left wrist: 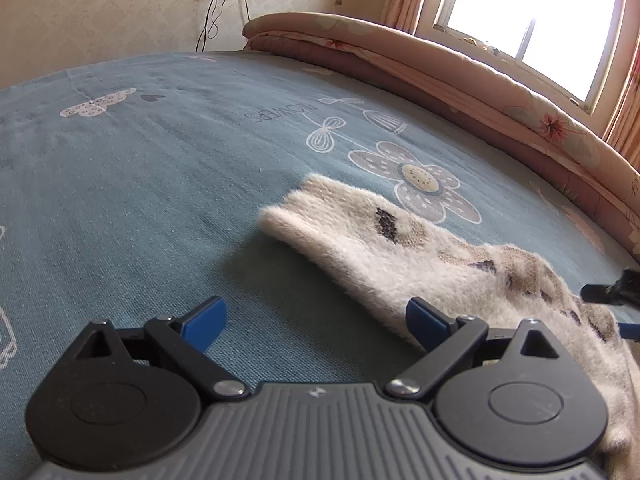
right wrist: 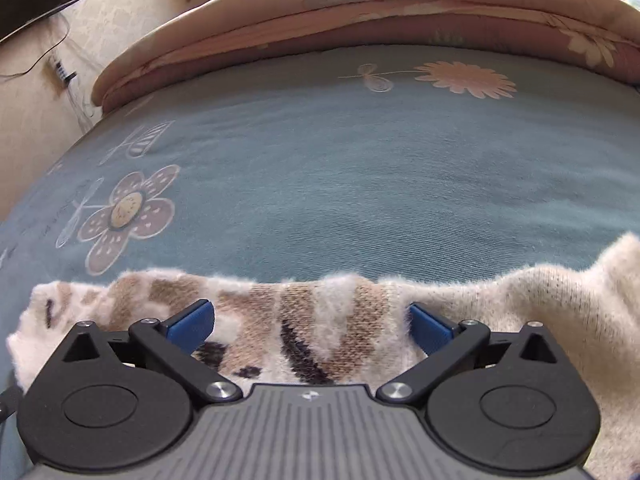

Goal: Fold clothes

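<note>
A fuzzy cream sweater with brown and black patches lies flat on the blue bedsheet. In the left wrist view one sleeve stretches toward the middle of the bed. My left gripper is open just in front of that sleeve's lower edge, its right blue pad next to the fabric and nothing between the jaws. In the right wrist view the sweater spreads under my right gripper, which stands wide open above the patterned part, its pads not pressing on the knit. The right gripper's tip shows at the left view's right edge.
A folded pink floral quilt lies along the far side of the bed under a bright window. Cables hang on the wall at the back left. The blue sheet with flower prints stretches beyond the sweater.
</note>
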A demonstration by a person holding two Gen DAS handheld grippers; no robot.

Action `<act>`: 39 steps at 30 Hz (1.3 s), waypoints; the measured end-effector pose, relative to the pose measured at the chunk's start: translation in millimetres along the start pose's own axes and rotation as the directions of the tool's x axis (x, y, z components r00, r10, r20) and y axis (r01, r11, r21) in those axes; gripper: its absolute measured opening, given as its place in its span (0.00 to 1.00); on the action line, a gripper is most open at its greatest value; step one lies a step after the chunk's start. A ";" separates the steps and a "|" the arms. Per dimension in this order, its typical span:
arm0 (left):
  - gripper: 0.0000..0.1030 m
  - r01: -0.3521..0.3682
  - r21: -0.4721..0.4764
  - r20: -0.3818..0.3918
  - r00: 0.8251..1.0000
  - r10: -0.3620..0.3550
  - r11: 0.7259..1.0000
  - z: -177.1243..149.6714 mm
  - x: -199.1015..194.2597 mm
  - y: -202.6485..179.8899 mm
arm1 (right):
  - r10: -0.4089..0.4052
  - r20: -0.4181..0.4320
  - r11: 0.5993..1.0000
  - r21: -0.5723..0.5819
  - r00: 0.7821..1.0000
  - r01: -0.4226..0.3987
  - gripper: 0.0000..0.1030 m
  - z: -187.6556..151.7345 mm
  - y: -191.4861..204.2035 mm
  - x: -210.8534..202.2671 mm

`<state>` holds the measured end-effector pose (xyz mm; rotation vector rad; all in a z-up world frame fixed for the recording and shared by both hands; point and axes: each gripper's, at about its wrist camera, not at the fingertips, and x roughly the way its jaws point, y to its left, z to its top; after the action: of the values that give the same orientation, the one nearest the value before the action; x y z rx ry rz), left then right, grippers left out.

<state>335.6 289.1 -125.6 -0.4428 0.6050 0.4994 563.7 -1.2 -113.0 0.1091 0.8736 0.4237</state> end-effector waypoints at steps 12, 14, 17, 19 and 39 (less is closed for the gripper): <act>0.93 0.011 -0.010 0.013 1.000 -0.011 1.000 3.4 -2.1 5.0 | -0.001 -0.011 0.996 -0.088 1.000 0.000 1.00 -14.5 27.3 -8.3; 0.93 -0.004 -0.023 0.023 1.000 0.004 1.000 5.1 -3.3 8.7 | 0.052 0.005 0.998 -0.041 0.999 -0.051 0.99 -13.6 25.0 -23.4; 0.93 -0.029 -0.066 0.036 0.999 0.032 0.997 8.7 -6.0 18.4 | 0.085 0.014 0.995 -0.060 0.996 -0.084 0.98 -15.4 35.6 -38.7; 0.93 -0.061 -0.073 0.047 0.997 0.065 0.995 11.1 -8.7 24.6 | 0.043 0.020 0.989 -0.143 0.999 -0.039 0.98 -18.4 55.8 -42.8; 0.93 -0.150 -0.217 0.077 0.982 0.170 0.964 24.5 -22.0 87.2 | -0.105 -0.039 0.914 -0.397 0.994 0.081 0.83 -34.6 204.5 22.0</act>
<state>281.5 364.2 -114.9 -0.5703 0.4995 0.7402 485.2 191.3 -97.1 -0.3190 0.8326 0.5086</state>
